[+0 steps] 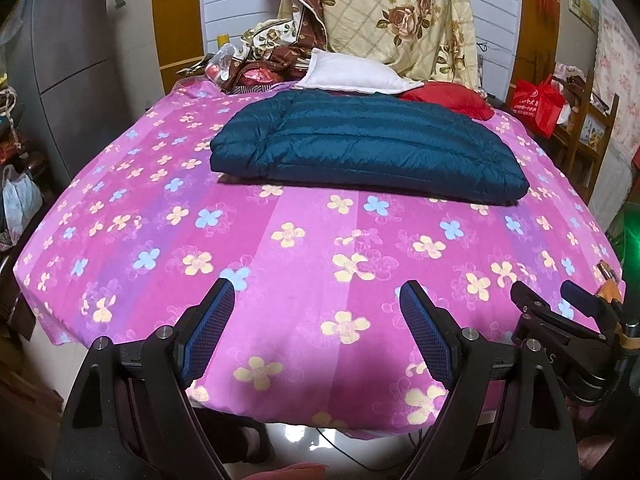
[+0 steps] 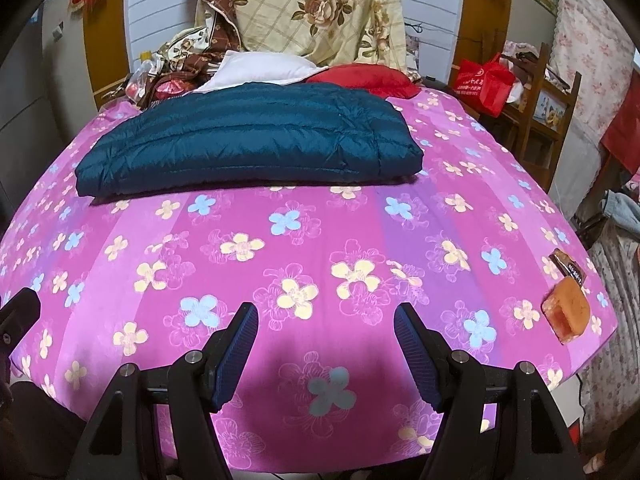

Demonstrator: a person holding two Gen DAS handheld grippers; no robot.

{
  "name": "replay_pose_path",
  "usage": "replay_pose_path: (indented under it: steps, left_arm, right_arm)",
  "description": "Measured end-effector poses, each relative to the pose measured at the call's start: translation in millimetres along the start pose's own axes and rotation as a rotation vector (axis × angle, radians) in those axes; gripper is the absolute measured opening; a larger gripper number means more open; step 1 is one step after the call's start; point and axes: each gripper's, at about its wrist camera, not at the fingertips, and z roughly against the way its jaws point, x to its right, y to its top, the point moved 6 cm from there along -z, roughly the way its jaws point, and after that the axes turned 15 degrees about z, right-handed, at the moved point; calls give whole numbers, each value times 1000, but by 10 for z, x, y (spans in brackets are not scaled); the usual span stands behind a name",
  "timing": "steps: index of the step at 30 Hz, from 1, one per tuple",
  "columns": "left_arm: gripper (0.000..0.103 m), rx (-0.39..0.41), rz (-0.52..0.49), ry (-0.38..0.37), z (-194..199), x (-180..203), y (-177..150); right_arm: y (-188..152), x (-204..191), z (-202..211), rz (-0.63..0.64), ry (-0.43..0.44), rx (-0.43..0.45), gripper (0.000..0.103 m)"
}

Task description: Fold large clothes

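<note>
- On the pink flowered bedsheet [image 1: 304, 216], toward its far half, lies the teal quilted jacket [image 1: 360, 148], folded into a thick rectangular bundle; stitched channels run across its top.
- In the right wrist view the jacket [image 2: 248, 140] sits left of centre, its near edge doubled over in layers.
- Left gripper [image 1: 318, 296]: jaws spread wide, nothing between the blue pads [image 1: 212, 328], only bare sheet below. It hangs over the near edge of the sheet, well apart from the jacket.
- Right gripper [image 2: 326, 318]: likewise released, pads parted, nothing held. Also over the near edge of the sheet, well short of the jacket.
- In the left wrist view the right gripper's black frame shows at the near right corner of the sheet.
- Just beyond the jacket: a white pillow [image 1: 352, 74] and a red cushion [image 1: 448, 98], both at the jacket's far edge; whether they touch it I cannot tell.
- Behind those, a cream rose-print quilt [image 1: 400, 16] hangs up against the wall.
- To the right of the jacket, off the bed, a red bag [image 2: 484, 80] sits on wooden shelving [image 2: 552, 92].
- Far from the jacket, at the sheet's near right corner, an orange object [image 2: 566, 312] and a small dark packet [image 2: 566, 266] lie side by side.
</note>
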Motion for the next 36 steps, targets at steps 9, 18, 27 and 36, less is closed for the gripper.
replay_pose_path:
  steps: [9,18,27,36]
  left_arm:
    - [85,-5,-1,-2,-21,6,-20]
    - [85,-11,-7,-3,-54,9,-74]
    - [85,-33,-7,-13,-74,4,-93]
    - [85,-50,-12,-9,-89,-13,-99]
  right_arm:
    - [-14,-10,-11,-5,1,-7,68]
    - [-23,-5,-35,-5,-4,-15,68]
    - [-31,-6,-43,-7,-6,-21,68]
    - [-29,-18,-51,-6,-8,-26,68]
